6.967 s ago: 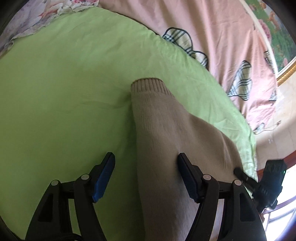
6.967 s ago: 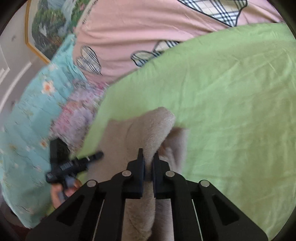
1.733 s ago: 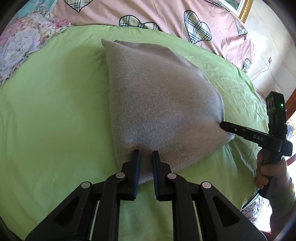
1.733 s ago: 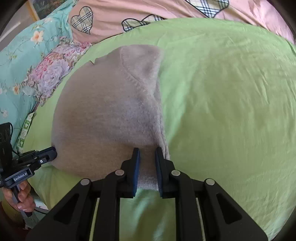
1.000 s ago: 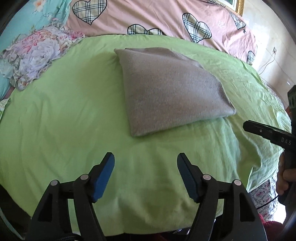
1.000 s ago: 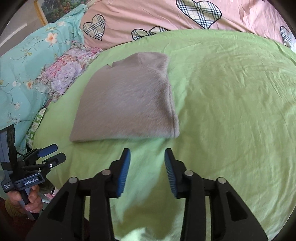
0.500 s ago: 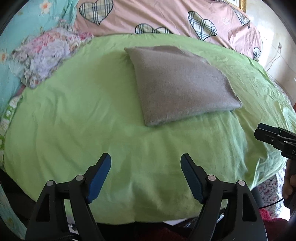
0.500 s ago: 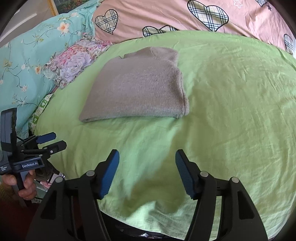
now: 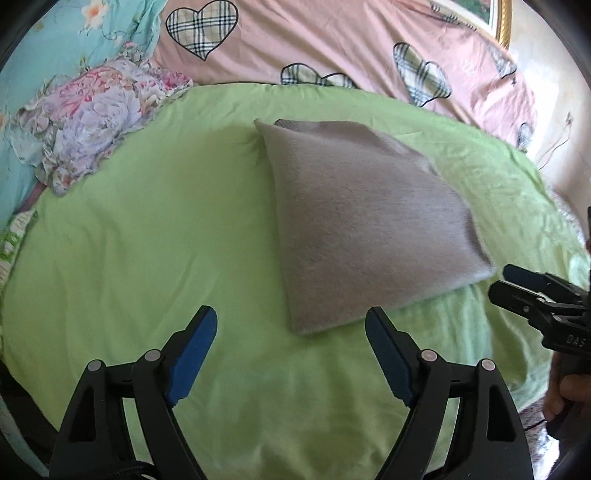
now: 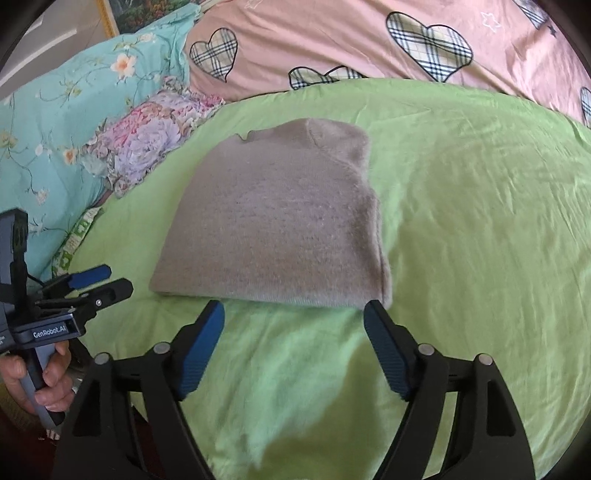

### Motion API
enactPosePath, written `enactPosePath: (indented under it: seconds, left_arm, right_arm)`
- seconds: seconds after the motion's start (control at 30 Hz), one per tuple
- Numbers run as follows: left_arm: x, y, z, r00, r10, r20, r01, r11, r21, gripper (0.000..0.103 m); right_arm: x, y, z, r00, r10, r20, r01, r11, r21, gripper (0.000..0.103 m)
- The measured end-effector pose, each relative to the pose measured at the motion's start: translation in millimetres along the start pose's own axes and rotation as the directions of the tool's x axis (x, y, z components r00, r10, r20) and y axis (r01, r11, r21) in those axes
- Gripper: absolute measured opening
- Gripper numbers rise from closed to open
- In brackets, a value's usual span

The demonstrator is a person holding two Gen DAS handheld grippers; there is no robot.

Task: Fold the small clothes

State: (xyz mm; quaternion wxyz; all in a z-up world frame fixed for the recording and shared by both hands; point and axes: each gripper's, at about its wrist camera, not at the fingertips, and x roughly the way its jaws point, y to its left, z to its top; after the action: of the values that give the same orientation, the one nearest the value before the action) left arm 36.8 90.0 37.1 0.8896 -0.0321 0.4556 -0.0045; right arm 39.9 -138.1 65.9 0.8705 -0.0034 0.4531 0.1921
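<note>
A beige-grey knitted sweater [image 9: 365, 221] lies folded into a flat packet on the green sheet [image 9: 166, 229]; it also shows in the right wrist view [image 10: 277, 225]. My left gripper [image 9: 291, 325] is open and empty, just short of the packet's near corner. My right gripper [image 10: 293, 314] is open and empty at the packet's near edge, not touching it. The right gripper also shows at the right edge of the left wrist view [image 9: 517, 284], and the left gripper at the left of the right wrist view [image 10: 99, 280].
A pink quilt with plaid hearts [image 10: 332, 48] lies behind the sheet. A teal floral pillow [image 10: 66, 122] and a purple floral cloth [image 10: 147, 144] sit at the left. The sheet's near edge drops off below the grippers. A gold picture frame [image 9: 498, 18] hangs at the back.
Both grippers let go of the folded sweater, opened and drew back. In the last half second both have moved closer to it again, and the right one has opened wider.
</note>
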Motion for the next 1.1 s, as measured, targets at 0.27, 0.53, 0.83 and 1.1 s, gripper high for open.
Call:
enactPosePath:
  seconds: [0.27,0.53,0.83,1.1]
  left_arm:
    - [0,-2,12,0.997,0.077,0.017,-0.077,0.996,0.032,0.085]
    - [5,-13,22,0.991,0.132,0.021,-0.134,0.987,0.086,0.090]
    - [8,-15,28,0.986,0.166,0.035,-0.168,0.980,0.109,0.092]
    - [17,-11,35,0.981,0.194,0.026,-0.196,0.975,0.101,0.093]
  right_arm:
    - [15,7,18,0.999,0.000,-0.048,-0.002,1.000,-0.031,0.082]
    - [16,7,34,0.999,0.003,-0.038,-0.005,0.999,-0.039,0.084]
    - [5,7,37,1.000,-0.008,-0.007,0.007,0.998,-0.068,0.098]
    - [25,12,42,0.995,-0.069,-0.072,0.062,0.994,-0.090,0.099]
